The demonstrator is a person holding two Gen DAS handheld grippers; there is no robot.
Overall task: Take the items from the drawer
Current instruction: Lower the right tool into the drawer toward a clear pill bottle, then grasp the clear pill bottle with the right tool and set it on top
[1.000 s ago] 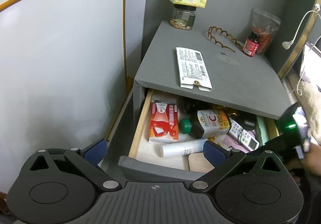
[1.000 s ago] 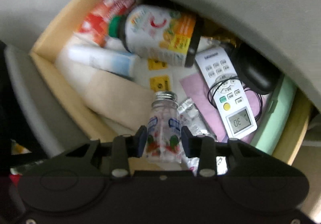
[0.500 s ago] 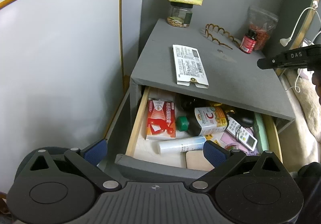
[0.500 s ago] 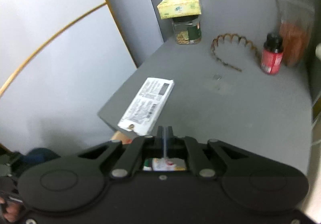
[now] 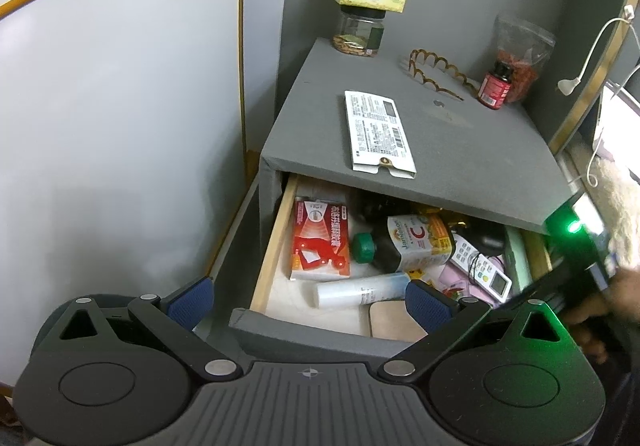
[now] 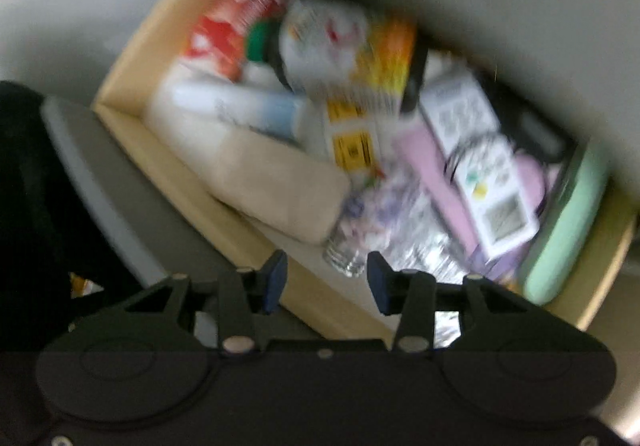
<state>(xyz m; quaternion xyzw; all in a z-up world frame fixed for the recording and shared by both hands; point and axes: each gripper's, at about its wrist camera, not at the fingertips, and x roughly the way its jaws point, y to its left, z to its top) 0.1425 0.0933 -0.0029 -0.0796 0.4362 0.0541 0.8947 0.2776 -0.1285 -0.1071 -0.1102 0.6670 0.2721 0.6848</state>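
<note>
The drawer [image 5: 256, 322] of a grey nightstand stands open and full. It holds a red medicine box [image 5: 320, 242], a dark vitamin bottle with a green cap [image 5: 404, 242], a white tube [image 5: 360, 292], a white remote [image 5: 484, 266] and a beige pad [image 5: 394, 322]. My left gripper [image 5: 308, 300] is open and empty, above the drawer's front. My right gripper [image 6: 326, 280] is open and empty over the drawer's front edge, in a blurred view. A small clear bottle [image 6: 350, 246] lies in the drawer just ahead of its fingers, beside the remote [image 6: 484, 170].
On the nightstand top [image 5: 472, 150] lie a white printed card [image 5: 378, 134], a jar with a tissue box on it [image 5: 360, 30], a brown hairband [image 5: 438, 72], a red bottle [image 5: 496, 86] and a bag. A white wall stands on the left. A mint case [image 6: 568, 226] lies at the drawer's right side.
Half a second ago my right gripper was shut above the nightstand top. Now it is open and back down over the drawer. My left gripper has barely moved.
</note>
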